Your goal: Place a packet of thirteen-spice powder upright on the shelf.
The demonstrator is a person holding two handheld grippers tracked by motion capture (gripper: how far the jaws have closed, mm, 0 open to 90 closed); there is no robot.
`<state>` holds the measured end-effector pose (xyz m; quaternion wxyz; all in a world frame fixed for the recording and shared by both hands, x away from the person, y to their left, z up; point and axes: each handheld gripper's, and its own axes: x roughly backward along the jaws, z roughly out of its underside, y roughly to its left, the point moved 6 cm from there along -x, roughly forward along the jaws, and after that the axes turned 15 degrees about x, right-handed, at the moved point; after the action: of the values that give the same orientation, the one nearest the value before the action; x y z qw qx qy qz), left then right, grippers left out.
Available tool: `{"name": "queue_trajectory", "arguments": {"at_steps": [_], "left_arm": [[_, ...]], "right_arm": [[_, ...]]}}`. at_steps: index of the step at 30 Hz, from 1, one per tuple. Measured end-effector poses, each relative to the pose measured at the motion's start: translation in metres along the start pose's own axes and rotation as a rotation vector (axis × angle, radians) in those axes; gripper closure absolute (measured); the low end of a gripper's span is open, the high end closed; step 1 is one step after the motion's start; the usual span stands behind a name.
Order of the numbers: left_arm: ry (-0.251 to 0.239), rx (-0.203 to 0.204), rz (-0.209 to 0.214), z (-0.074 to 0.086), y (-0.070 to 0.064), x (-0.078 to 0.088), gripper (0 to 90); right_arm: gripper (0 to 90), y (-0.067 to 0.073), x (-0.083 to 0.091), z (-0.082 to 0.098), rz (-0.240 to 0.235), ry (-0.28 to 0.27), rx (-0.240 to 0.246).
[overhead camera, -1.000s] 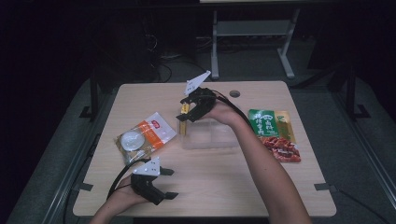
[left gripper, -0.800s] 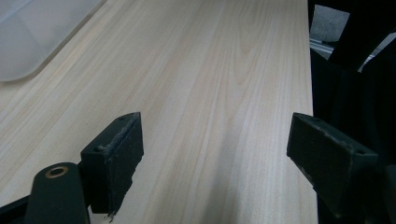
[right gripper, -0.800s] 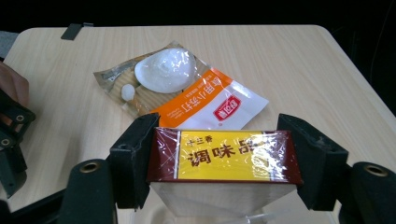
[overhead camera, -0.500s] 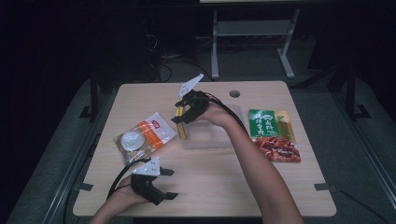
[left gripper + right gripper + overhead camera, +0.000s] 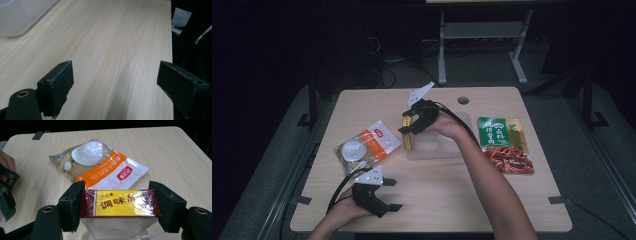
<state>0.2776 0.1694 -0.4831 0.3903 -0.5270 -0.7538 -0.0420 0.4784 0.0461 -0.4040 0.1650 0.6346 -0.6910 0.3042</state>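
The right gripper (image 5: 408, 131) holds a yellow and dark red seasoning box (image 5: 120, 203) tight between its fingers, above the left edge of a clear plastic tray (image 5: 439, 145). Beyond the fingers lies an orange snack pouch (image 5: 105, 167), near the box. The left gripper (image 5: 384, 195) has just been opening; its fingers are wide apart with nothing between, over bare desk (image 5: 120, 50), the desk's edge just beside one finger.
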Motion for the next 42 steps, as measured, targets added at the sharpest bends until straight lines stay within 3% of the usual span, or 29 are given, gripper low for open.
{"name": "queue_trajectory", "arguments": {"at_steps": [7,16,21,23,26,32,42], "left_arm": [[-0.012,-0.016,-0.018,-0.001,0.0,0.0,12.8],[-0.009,-0.024,-0.019,-0.002,-0.001,0.002,12.9],[-0.036,-0.005,-0.049,-0.005,-0.001,0.007,12.8],[-0.037,-0.015,-0.07,-0.006,0.001,0.008,12.8],[-0.028,0.004,-0.086,-0.003,0.006,0.007,12.9],[-0.024,0.024,-0.08,-0.002,0.01,0.006,13.6],[-0.01,0.031,-0.064,0.0,0.01,0.004,14.1]], "right_arm": [[30.4,0.005,-0.006,0.01,-0.019,0.023,-0.006],[24.7,0.003,-0.003,0.011,0.004,0.025,-0.038],[17.0,0.003,0.012,0.007,0.048,0.014,-0.049],[16.7,0.004,0.019,0.007,0.067,0.017,-0.045],[16.7,0.01,0.029,0.008,0.079,0.031,-0.049],[17.0,0.023,0.046,0.017,0.097,0.067,-0.042],[17.1,0.05,0.076,0.037,0.145,0.053,-0.093]]}}
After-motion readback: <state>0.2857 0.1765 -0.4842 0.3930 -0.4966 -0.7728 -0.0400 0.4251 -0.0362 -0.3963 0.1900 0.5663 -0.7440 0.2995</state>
